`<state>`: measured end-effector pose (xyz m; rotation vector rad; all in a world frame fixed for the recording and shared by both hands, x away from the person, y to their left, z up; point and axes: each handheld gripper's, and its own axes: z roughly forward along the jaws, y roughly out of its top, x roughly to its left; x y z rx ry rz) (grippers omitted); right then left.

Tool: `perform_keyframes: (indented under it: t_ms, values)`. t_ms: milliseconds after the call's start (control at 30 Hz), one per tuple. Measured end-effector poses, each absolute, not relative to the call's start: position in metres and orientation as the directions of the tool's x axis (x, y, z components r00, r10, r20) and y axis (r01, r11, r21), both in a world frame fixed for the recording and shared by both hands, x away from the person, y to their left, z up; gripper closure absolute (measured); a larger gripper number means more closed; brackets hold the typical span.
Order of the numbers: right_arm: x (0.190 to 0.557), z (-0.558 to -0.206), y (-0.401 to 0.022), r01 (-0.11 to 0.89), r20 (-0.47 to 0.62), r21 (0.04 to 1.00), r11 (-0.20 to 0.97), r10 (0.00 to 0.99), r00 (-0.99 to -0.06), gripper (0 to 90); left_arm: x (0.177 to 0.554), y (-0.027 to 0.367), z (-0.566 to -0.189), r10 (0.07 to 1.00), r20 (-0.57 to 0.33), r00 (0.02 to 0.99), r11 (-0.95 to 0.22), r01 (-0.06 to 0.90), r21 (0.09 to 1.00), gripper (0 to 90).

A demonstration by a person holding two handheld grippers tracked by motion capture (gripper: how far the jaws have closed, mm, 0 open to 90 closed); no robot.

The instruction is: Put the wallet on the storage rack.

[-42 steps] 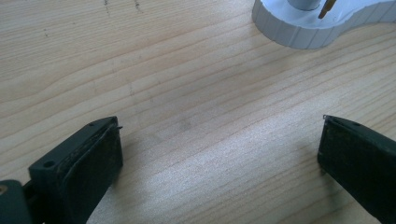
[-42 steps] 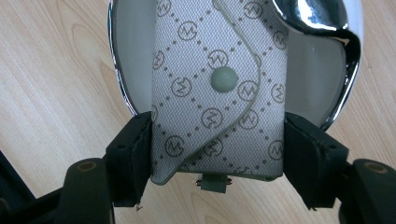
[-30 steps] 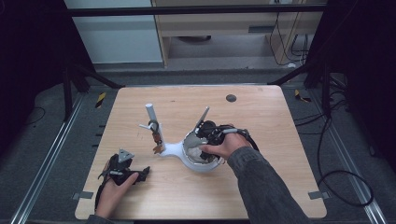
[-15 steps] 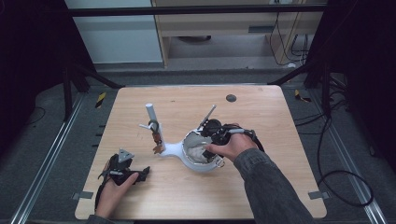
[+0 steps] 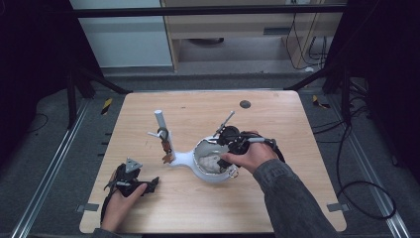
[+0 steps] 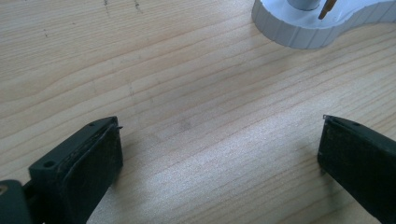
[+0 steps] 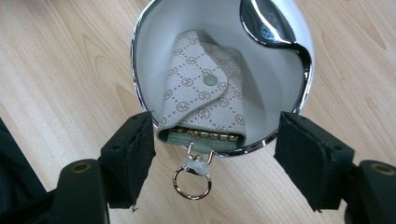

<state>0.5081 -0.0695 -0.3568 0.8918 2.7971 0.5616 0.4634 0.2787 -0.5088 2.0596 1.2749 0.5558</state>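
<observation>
A white stand (image 5: 184, 158) with an upright post (image 5: 160, 121) and a round chrome-rimmed bowl (image 5: 203, 171) sits mid-table. A beige patterned key pouch (image 7: 201, 93) lies in the bowl (image 7: 289, 88), its metal ring (image 7: 191, 182) hanging over the rim. My right gripper (image 7: 215, 158) hovers open just above the pouch's ring end, a jaw on either side and nothing between them; in the high view it (image 5: 229, 144) is over the bowl. My left gripper (image 5: 148, 184) rests open on the table near the front left, its jaws (image 6: 219, 158) wide over bare wood.
Small items hang from the post (image 5: 166, 144). The stand's white base (image 6: 317, 23) shows at the top of the left gripper view. A dark round hole (image 5: 245, 104) marks the table's far side. Black frame bars and cables surround the wooden table (image 5: 297, 198).
My right gripper has shifted slightly right and nearer over the bowl. The left gripper has stayed put.
</observation>
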Motion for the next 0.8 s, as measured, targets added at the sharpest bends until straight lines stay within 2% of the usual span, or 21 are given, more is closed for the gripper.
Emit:
perform_keyframes:
  t_ms: [533,667,800]
  values:
    - [0.501,-0.35,-0.088,0.532,-0.033,0.457,0.713,0.611,-0.791,25.8,0.463,0.279,-0.509,0.899,0.017,0.437,-0.318,0.626,0.712,0.0]
    - [0.5,-0.347,-0.096,0.532,-0.029,0.491,0.69,0.623,-0.782,22.5,0.463,0.279,-0.509,0.899,0.017,0.437,-0.318,0.626,0.712,0.0]
    - [0.499,-0.346,-0.106,0.536,-0.036,0.533,0.655,0.65,-0.759,12.2,0.463,0.279,-0.509,0.898,0.019,0.44,-0.322,0.626,0.71,0.0]
